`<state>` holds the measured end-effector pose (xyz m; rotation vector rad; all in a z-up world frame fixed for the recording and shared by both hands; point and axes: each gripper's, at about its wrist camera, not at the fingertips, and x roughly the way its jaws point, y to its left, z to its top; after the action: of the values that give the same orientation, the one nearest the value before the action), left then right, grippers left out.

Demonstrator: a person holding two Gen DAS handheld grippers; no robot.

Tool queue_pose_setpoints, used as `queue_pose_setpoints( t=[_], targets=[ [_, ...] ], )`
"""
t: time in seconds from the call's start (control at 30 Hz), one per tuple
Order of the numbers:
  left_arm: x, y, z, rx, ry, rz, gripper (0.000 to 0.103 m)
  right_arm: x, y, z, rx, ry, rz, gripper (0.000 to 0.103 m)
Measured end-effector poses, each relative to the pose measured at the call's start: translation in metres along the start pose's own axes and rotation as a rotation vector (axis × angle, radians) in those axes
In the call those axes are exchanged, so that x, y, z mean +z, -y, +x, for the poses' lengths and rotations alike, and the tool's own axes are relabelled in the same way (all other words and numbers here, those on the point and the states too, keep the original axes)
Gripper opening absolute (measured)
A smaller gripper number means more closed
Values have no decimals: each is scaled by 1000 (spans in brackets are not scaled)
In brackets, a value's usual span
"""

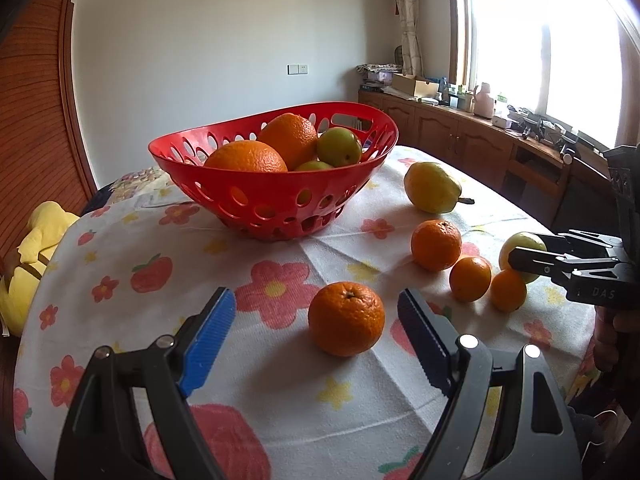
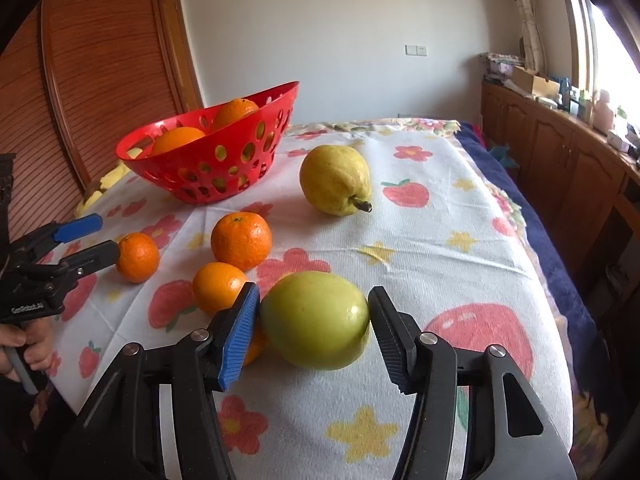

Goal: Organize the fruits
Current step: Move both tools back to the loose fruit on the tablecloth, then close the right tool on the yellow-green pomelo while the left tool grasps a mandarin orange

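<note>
A red perforated basket [image 1: 280,196] [image 2: 208,168] holds two oranges and green fruits. My left gripper [image 1: 316,316] [image 2: 102,240] is open around a loose tangerine [image 1: 346,319] [image 2: 137,257] without touching it. My right gripper [image 2: 314,320] [image 1: 532,250] has its jaws against both sides of a green apple [image 2: 316,320] [image 1: 520,244] that rests on the cloth. A yellow pear [image 1: 431,187] [image 2: 335,179] and three more tangerines [image 1: 436,245] [image 2: 241,241] lie on the table.
The table is covered by a white cloth [image 1: 280,360] [image 2: 440,260] with flowers and strawberries. A yellow soft toy [image 1: 36,248] lies off its left edge. A wooden sideboard [image 1: 480,136] with clutter stands under the window at the right.
</note>
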<state>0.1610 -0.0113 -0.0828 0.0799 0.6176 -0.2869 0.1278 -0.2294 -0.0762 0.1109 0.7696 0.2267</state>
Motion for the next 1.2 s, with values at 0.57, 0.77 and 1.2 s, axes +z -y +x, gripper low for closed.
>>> queue_pose_setpoints(
  t=[0.57, 0.77, 1.2],
  targets=[
    [0, -4, 4, -1, -12, -18, 84, 8, 1, 10, -52, -15, -43, 58],
    [-1, -4, 5, -3, -17, -18, 84, 4, 5, 12, -37, -20, -14, 60],
    [0, 6, 13, -14, -69, 35, 69, 3, 7, 15, -13, -17, -4, 59]
  ],
)
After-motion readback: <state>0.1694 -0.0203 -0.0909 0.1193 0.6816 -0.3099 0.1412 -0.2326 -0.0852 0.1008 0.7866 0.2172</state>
